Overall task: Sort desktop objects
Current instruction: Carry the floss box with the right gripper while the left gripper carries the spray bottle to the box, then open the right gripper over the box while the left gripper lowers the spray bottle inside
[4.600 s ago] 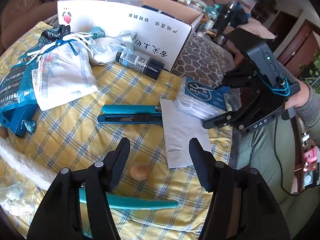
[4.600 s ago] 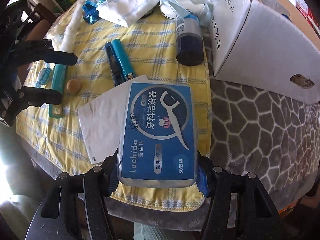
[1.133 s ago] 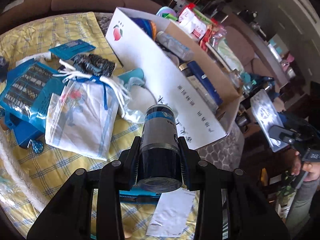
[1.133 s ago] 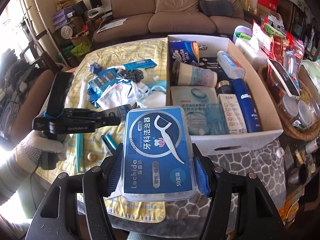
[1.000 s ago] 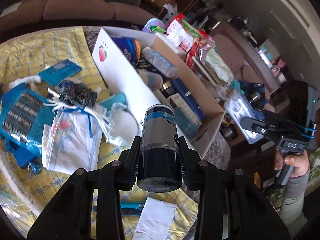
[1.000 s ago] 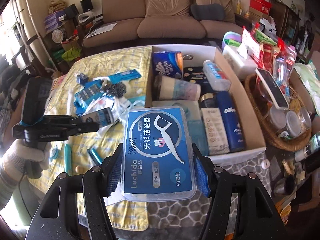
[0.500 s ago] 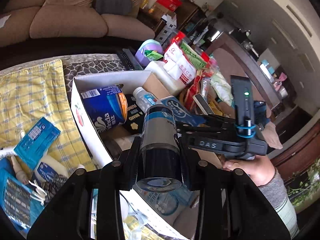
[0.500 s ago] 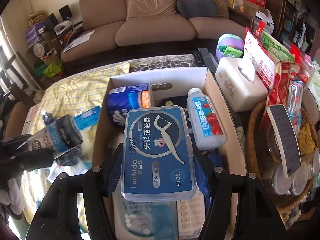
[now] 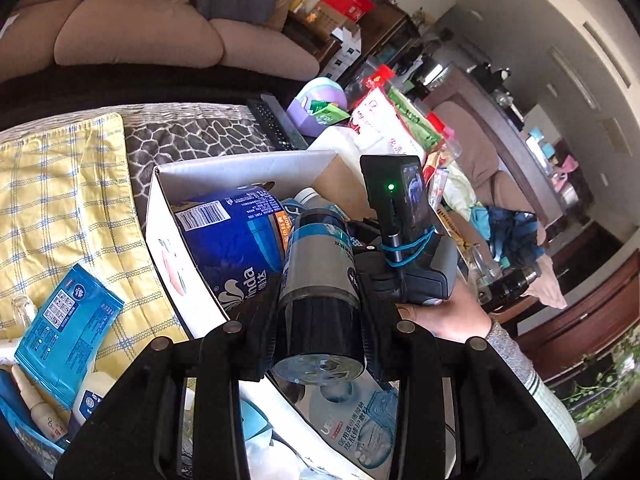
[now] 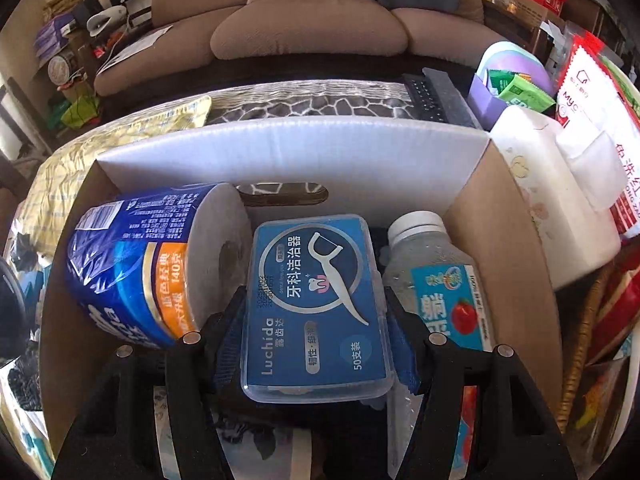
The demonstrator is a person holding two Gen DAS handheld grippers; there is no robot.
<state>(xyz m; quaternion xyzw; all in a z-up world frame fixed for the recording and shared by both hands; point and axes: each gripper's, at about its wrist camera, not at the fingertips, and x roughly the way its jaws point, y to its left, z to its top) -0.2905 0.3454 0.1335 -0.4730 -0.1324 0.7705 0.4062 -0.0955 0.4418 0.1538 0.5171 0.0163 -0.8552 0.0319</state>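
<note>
right gripper (image 10: 316,312) clamps floss box (image 10: 316,300) low inside cardboard box (image 10: 280,148), tissue roll (image 10: 152,264) at 9 o'clock; left gripper (image 9: 320,312) grips spray can (image 9: 320,280) over it. risk: grippers collide, items jam.

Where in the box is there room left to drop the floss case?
A dark gap in the box lies under the floss case, between the tissue roll and the clear bottle. The near end looks packed. The yellow cloth has bare patches.
</note>
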